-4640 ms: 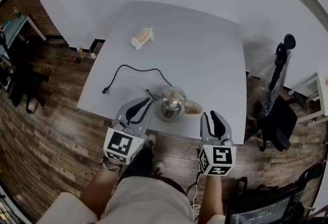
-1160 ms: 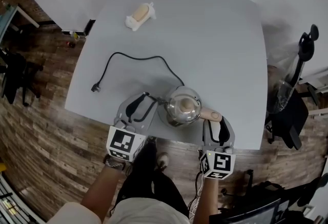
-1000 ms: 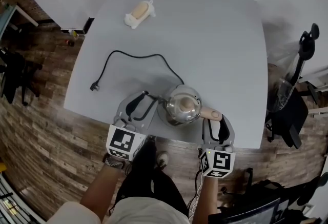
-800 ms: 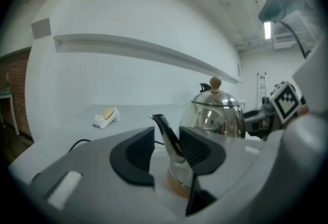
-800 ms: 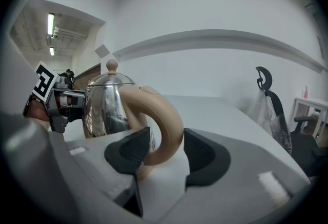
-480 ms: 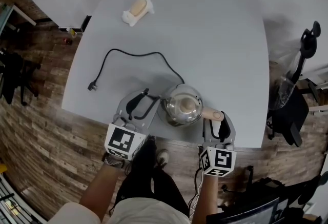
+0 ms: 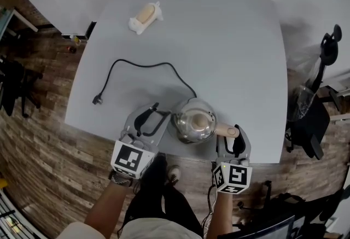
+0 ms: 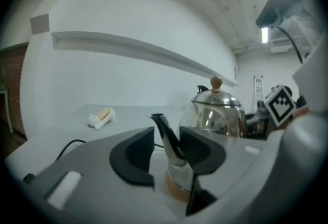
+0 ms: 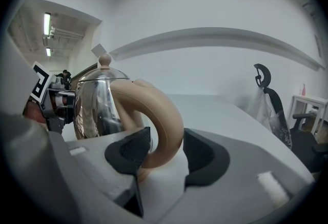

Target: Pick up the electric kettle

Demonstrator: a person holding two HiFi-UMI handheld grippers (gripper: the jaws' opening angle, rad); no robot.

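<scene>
A shiny steel kettle (image 7: 191, 120) with a tan handle (image 7: 225, 131) stands near the front edge of the white table (image 7: 219, 41). My right gripper (image 7: 233, 138) is open, and its pads straddle the handle (image 9: 166, 125) closely. My left gripper (image 7: 149, 123) is open on the kettle's left side. The thin spout (image 8: 166, 138) stands between its pads, nearer the right one. The kettle body (image 8: 218, 113) shows behind the spout. A black cord (image 7: 142, 63) runs from the kettle to a plug (image 7: 97, 101) lying on the table.
A small white and tan object (image 7: 143, 15) lies at the far left of the table. The table's front edge is just under both grippers. A dark chair (image 7: 311, 117) stands off the right side, over wooden floor (image 7: 49, 167).
My right gripper has moved forward from below the table edge, so the handle now sits between its jaws. The left gripper has stayed beside the spout. The kettle has stayed put.
</scene>
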